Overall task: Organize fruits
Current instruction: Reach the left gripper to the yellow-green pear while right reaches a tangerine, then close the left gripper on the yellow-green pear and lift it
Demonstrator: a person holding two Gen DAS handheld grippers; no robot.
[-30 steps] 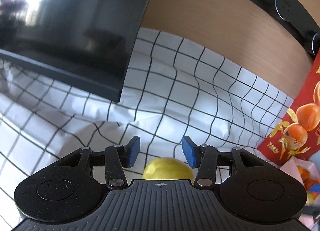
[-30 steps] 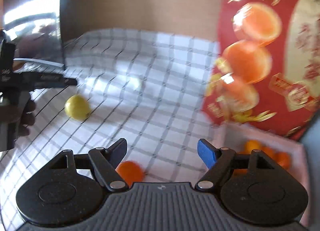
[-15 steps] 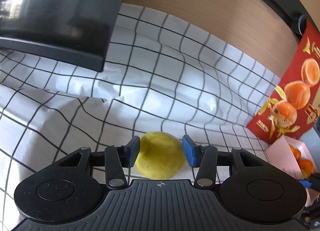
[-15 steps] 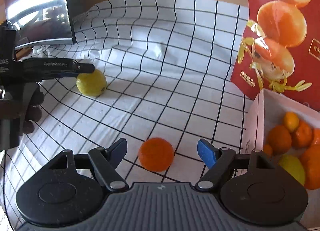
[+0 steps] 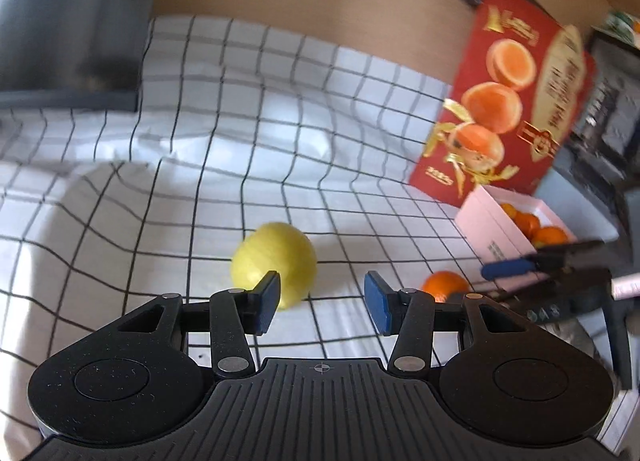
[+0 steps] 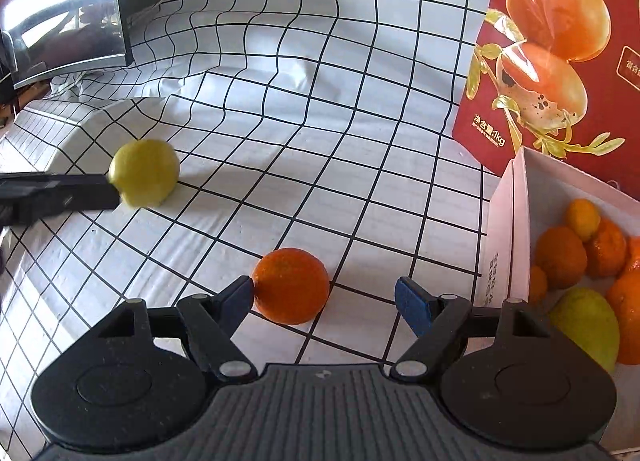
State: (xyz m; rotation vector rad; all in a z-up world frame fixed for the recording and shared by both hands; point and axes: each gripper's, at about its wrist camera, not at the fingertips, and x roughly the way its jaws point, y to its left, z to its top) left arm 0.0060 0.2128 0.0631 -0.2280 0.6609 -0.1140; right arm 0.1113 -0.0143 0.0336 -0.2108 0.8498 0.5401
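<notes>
A yellow lemon (image 5: 276, 257) lies on the checked cloth just ahead of my left gripper's (image 5: 322, 301) left fingertip, outside the open jaws, which hold nothing. In the right wrist view the lemon (image 6: 144, 173) looks blurred, and one finger (image 6: 72, 191) of the left gripper crosses its left side. An orange (image 6: 292, 285) rests on the cloth inside my open right gripper (image 6: 325, 295), close against the left pad and well clear of the right pad. The left wrist view shows the same orange (image 5: 442, 285) with the right gripper (image 5: 494, 281) over it.
A pale pink box (image 6: 508, 229) holding several oranges and a lemon stands at the right, seen too as the box (image 5: 492, 229). A tall red orange carton (image 6: 552, 61) stands behind it. A dark monitor (image 6: 60, 13) sits at the back left. The cloth (image 6: 304, 121) is rumpled.
My left gripper swung right, and the lemon that sat between its pads now lies off its left fingertip. The right gripper sank over the orange, which now sits between its fingers.
</notes>
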